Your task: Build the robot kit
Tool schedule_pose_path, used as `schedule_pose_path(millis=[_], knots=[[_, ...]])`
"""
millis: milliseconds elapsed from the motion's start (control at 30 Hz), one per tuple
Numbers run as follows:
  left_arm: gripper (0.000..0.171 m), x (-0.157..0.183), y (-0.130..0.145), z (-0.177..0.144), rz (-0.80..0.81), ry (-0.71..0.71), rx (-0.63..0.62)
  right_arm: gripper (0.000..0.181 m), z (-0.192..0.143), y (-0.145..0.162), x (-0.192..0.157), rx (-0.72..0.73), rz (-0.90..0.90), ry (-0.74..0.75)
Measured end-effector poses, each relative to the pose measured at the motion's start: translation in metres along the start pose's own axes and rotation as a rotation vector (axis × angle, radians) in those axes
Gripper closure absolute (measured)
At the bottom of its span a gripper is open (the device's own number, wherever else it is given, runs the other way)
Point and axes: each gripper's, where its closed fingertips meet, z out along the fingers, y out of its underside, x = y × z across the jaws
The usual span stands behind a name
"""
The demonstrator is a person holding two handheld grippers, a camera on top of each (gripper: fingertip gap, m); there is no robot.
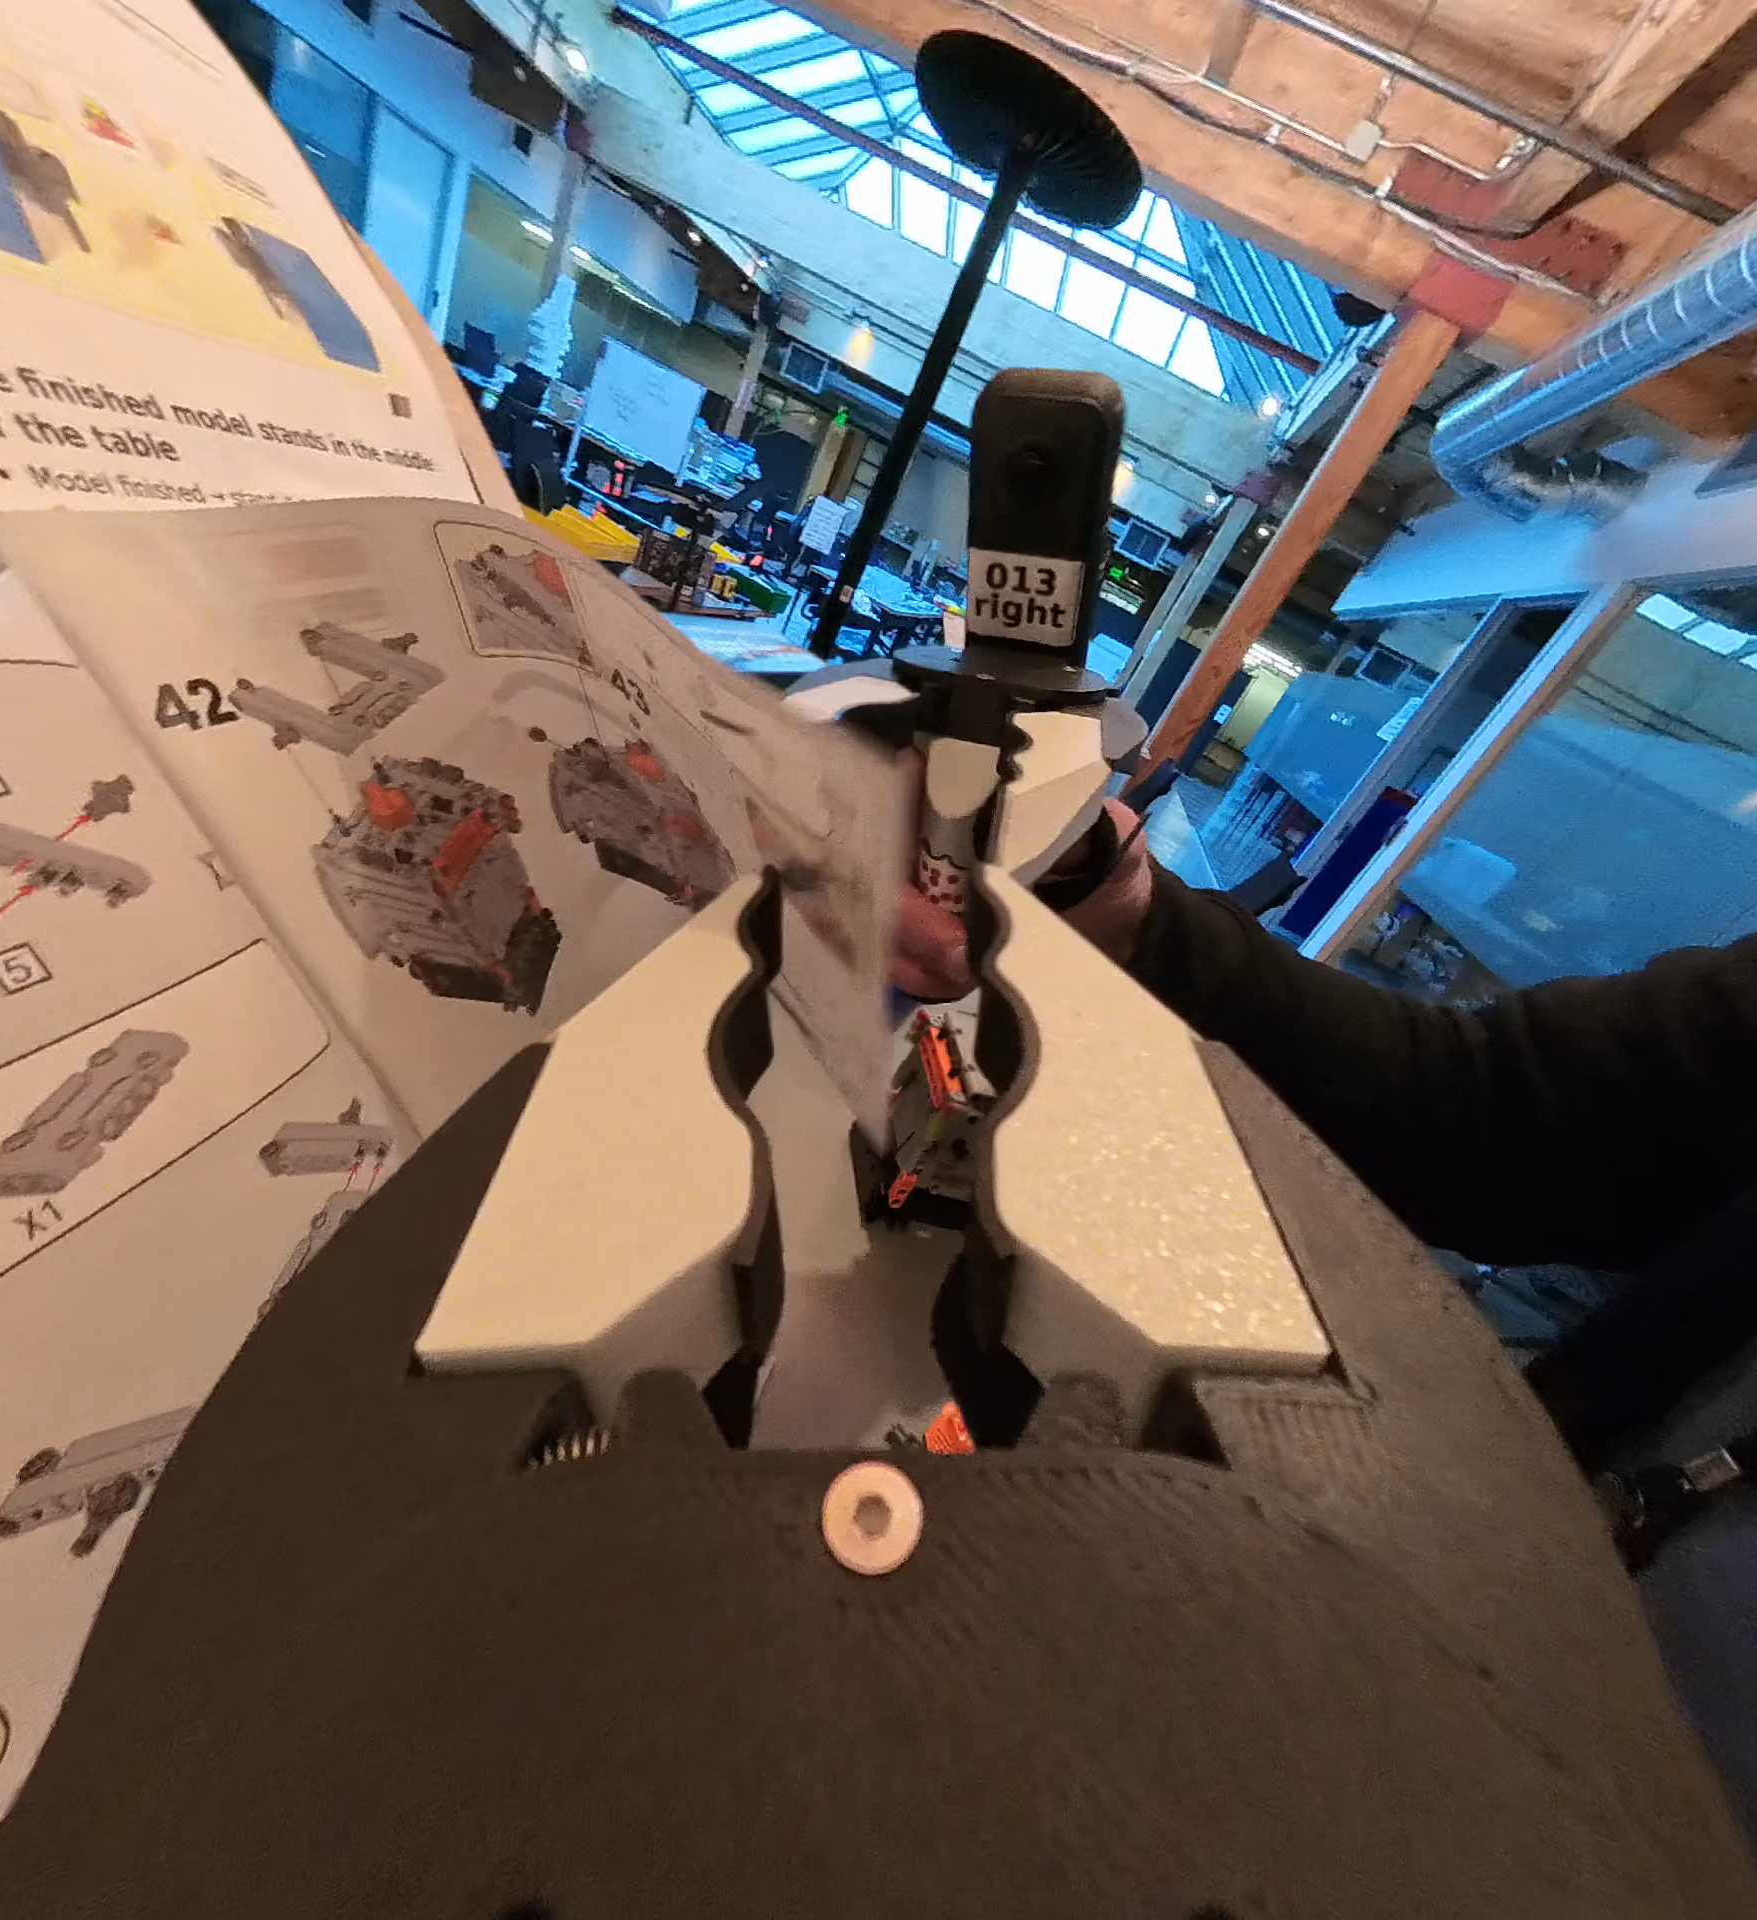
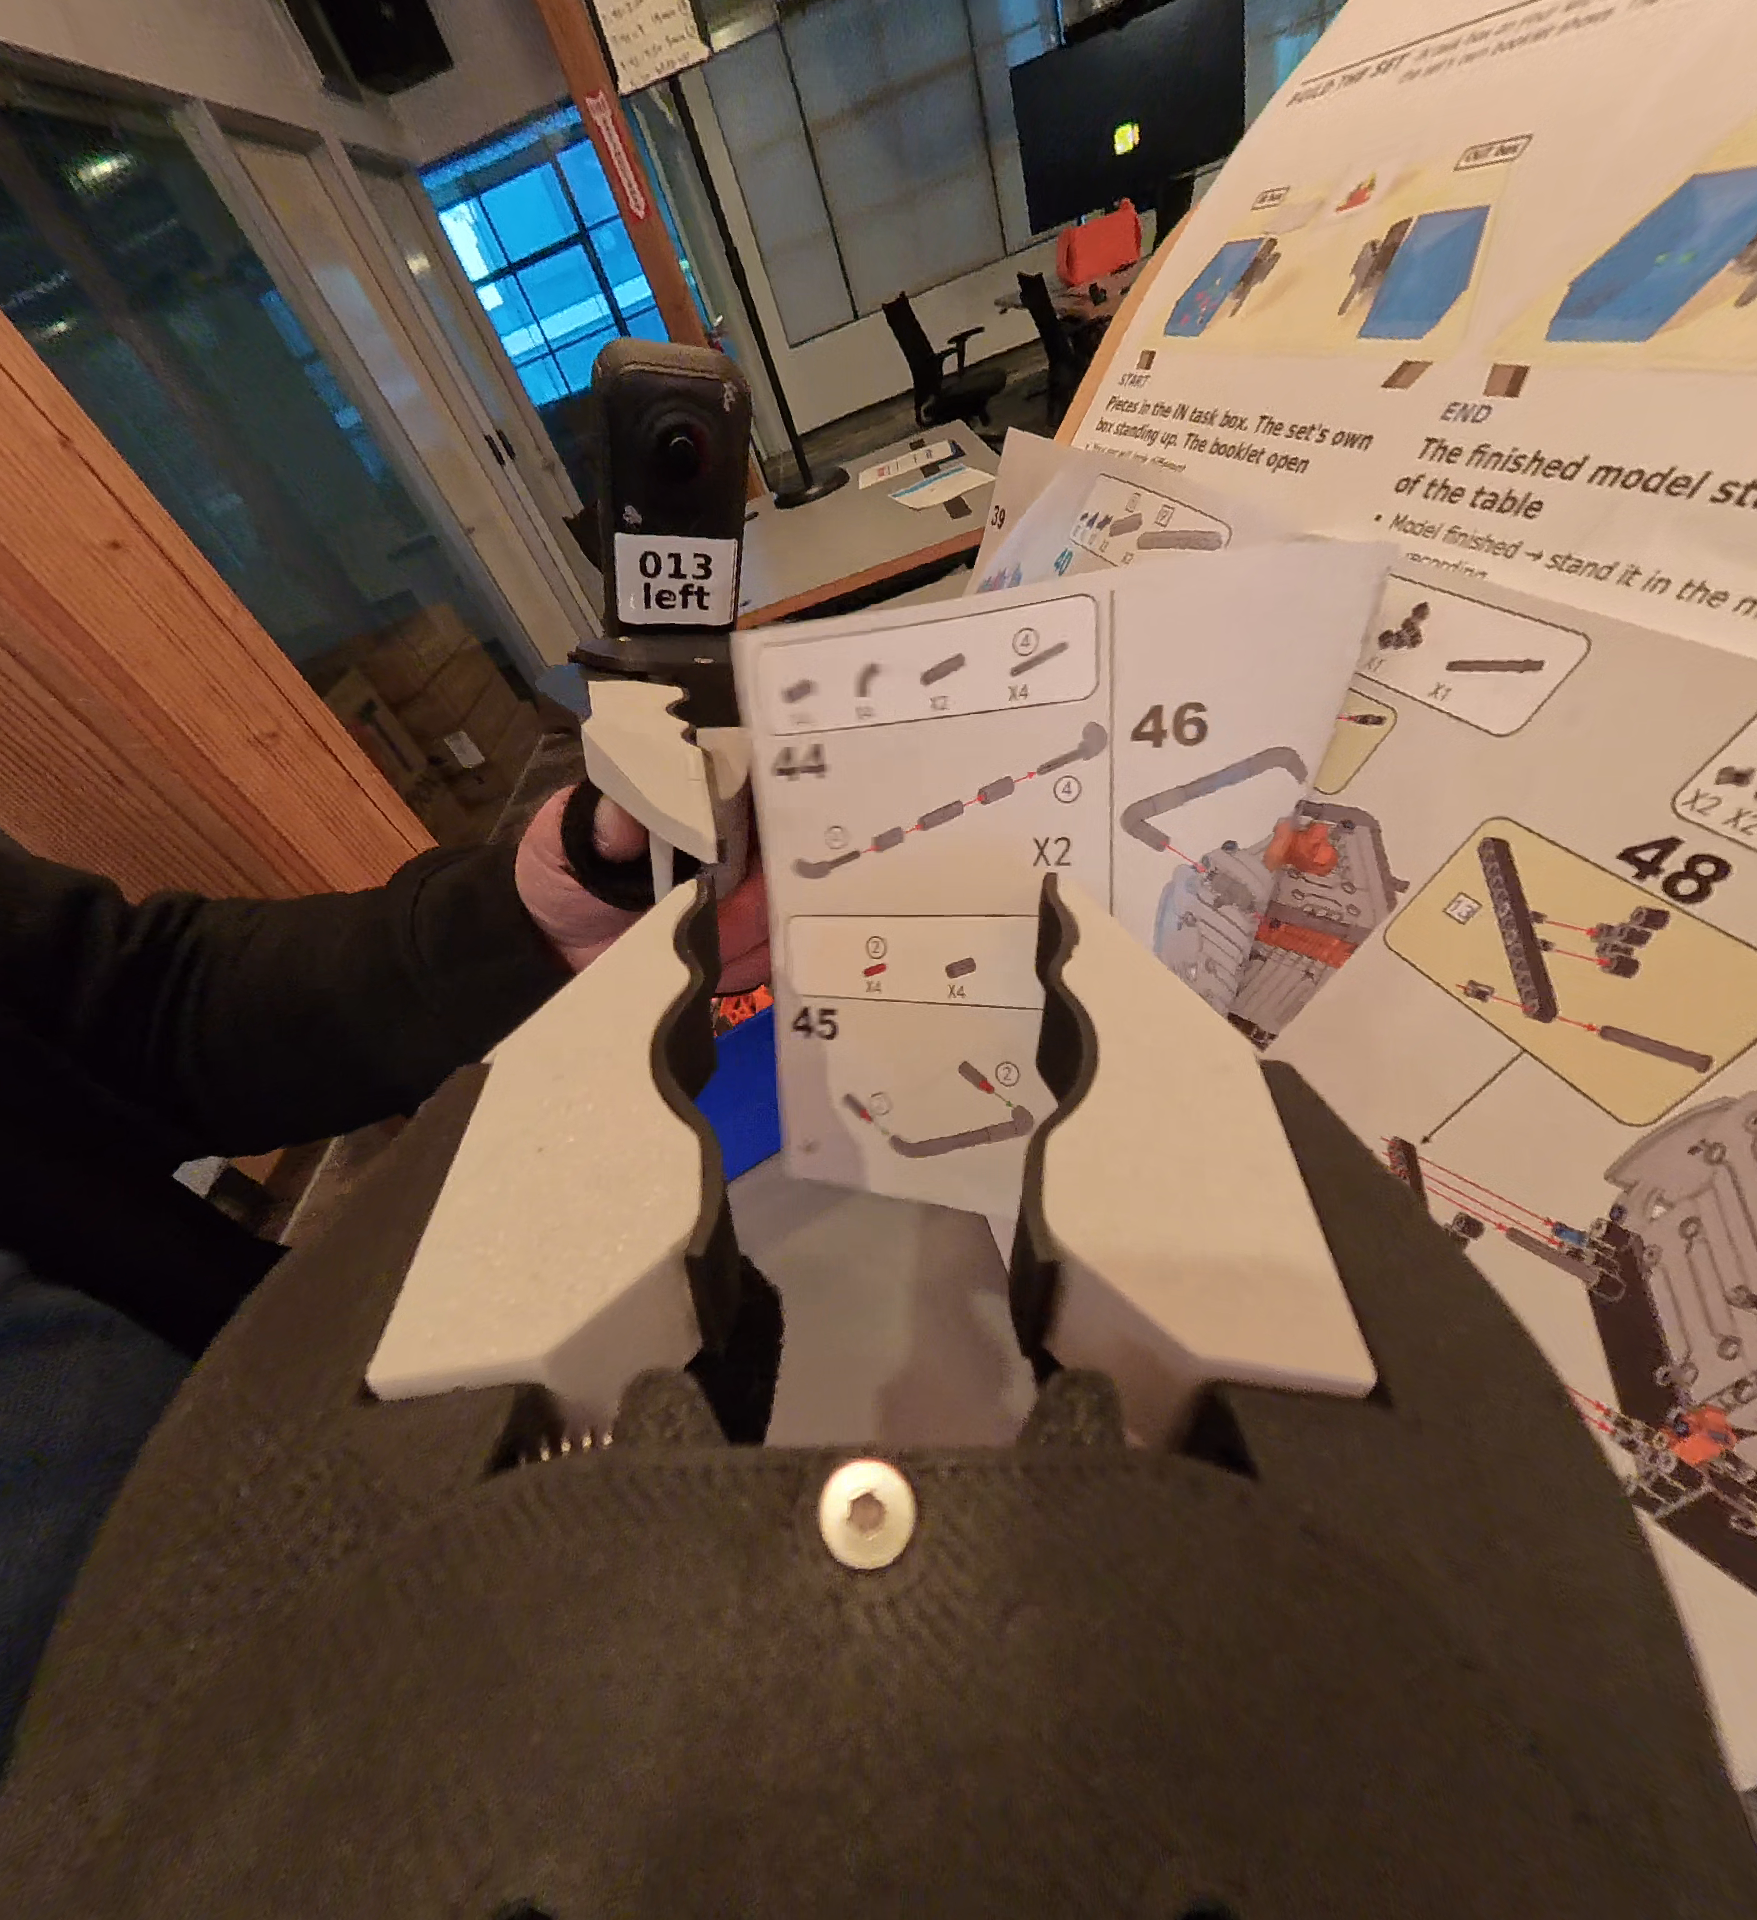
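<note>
A: Left gripper (image 1: 879,904) has a booklet page (image 1: 832,862) running between its fingers (image 1: 645,1122). Gap looks narrow, fingers near the sheet, but I can't tell from here if it's actually pinched.

B: Right gripper (image 2: 874,904) is spread wide. The same page (image 2: 936,831) stands in the gap, touching neither finger as far as I can see.

A: Risk?

B: The page is thin, curled and half lifted. If the left grip is loose, it slips out and flops back. If the right one closes off-centre, it creases the sheet or tears it at the spine.

A: The two grippers face each other close, a hand (image 2: 583,883) behind each. Pull apart and the paper rips.

B: Booklet (image 1: 261,935) is open, propped up, white pages with grey-and-orange build diagrams. A bigger printed sheet (image 2: 1580,312) stands behind it.

A: A small grey-orange model (image 1: 931,1101) shows just below the page, past my fingertips. Mostly hidden.
</note>
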Motion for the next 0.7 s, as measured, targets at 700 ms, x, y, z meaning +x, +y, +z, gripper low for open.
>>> schedule_pose_path(millis=[700], knots=[[0.171,-0.019,-0.077,-0.057,0.087,-0.163,-0.01,0.138,-0.003,0.012,-0.007,-0.17,-0.214,0.183]])
